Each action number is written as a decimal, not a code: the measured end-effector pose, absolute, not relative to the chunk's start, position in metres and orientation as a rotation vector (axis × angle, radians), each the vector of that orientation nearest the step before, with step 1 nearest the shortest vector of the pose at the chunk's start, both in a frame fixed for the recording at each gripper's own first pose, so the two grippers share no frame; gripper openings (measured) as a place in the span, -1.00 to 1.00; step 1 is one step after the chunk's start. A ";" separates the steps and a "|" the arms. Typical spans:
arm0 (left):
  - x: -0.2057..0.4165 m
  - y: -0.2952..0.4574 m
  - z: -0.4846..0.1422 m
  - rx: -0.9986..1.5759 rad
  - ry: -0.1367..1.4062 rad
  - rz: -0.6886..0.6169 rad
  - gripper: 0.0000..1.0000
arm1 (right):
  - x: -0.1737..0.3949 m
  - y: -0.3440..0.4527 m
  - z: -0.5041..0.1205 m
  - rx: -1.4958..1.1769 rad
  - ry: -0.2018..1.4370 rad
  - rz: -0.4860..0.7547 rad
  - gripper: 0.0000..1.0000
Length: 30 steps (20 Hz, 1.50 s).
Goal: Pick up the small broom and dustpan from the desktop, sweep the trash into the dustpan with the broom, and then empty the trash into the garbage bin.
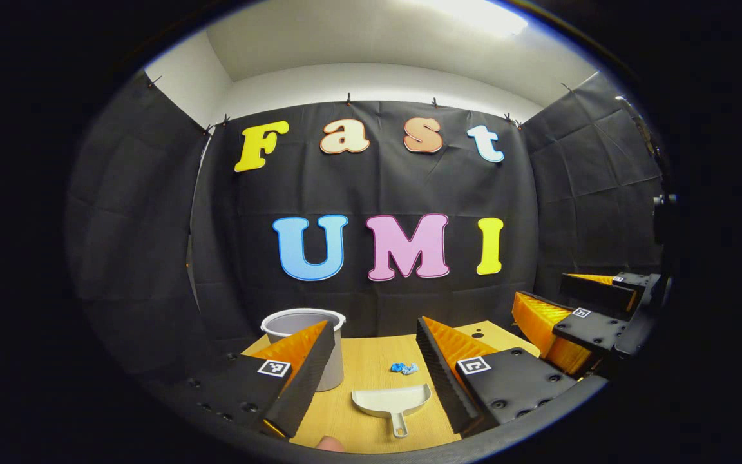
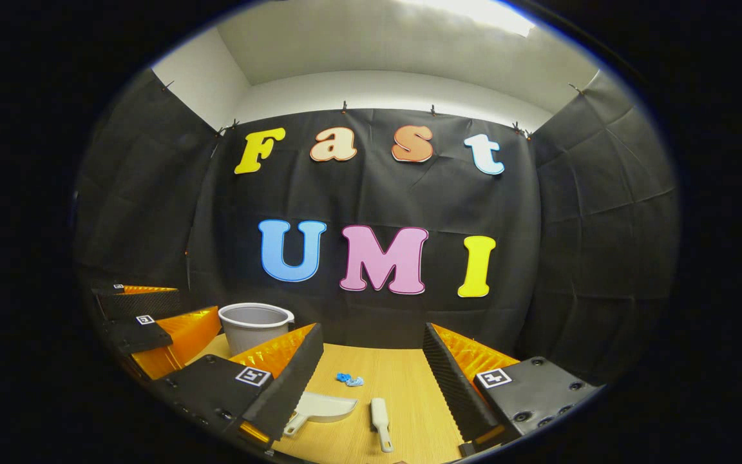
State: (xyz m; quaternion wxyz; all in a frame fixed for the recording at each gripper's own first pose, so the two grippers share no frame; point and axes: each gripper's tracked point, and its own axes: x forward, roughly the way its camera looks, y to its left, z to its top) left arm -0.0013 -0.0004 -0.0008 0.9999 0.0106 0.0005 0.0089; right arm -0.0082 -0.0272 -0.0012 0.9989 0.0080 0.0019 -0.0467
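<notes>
In the left gripper view, the left gripper [image 1: 371, 361] hangs over the desk [image 1: 371, 380], fingers spread wide, nothing between them. A white dustpan [image 1: 391, 402] lies flat and bare, handle nearest the camera; blue trash [image 1: 404, 368] sits just beyond it. The grey bin [image 1: 310, 335] stands at the far left, its inside hidden. In the right gripper view, the right gripper [image 2: 371, 370] gapes empty above the broom [image 2: 380, 422], beside the dustpan [image 2: 323, 408].
</notes>
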 end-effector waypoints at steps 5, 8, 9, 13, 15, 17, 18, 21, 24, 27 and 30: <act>0.000 0.000 -0.013 -0.019 0.044 0.009 0.53 | -0.016 -0.034 -0.003 0.004 0.007 -0.116 0.99; 0.001 0.003 -0.024 -0.033 0.076 0.011 0.53 | -0.017 -0.037 -0.005 -0.022 0.011 -0.127 0.99; 0.001 0.005 -0.025 -0.040 0.083 0.015 0.53 | -0.017 -0.036 -0.006 -0.025 0.012 -0.124 0.99; 0.006 0.000 -0.038 -0.056 0.136 0.019 0.53 | -0.011 -0.037 -0.007 -0.020 0.016 -0.106 0.99; 0.006 0.003 -0.037 -0.048 0.139 0.029 0.53 | -0.001 -0.039 -0.009 -0.012 0.021 -0.100 0.99; 0.010 0.004 -0.035 -0.028 0.134 0.038 0.53 | 0.008 -0.037 -0.014 0.006 0.034 -0.088 0.99; 0.011 0.005 -0.036 -0.020 0.136 0.040 0.53 | 0.013 -0.037 -0.014 0.011 0.036 -0.084 0.99; 0.022 0.003 -0.042 -0.016 0.162 0.032 0.53 | 0.026 -0.039 -0.019 -0.003 0.046 -0.071 0.99; 0.036 -0.002 -0.061 -0.043 0.224 0.030 0.53 | 0.040 -0.041 -0.027 -0.003 0.066 -0.050 0.99; 0.053 -0.004 -0.076 -0.052 0.274 0.038 0.53 | 0.057 -0.048 -0.031 -0.010 0.077 -0.041 0.94; 0.074 -0.006 -0.100 -0.047 0.337 0.040 0.53 | 0.074 -0.056 -0.038 -0.004 0.090 -0.039 0.99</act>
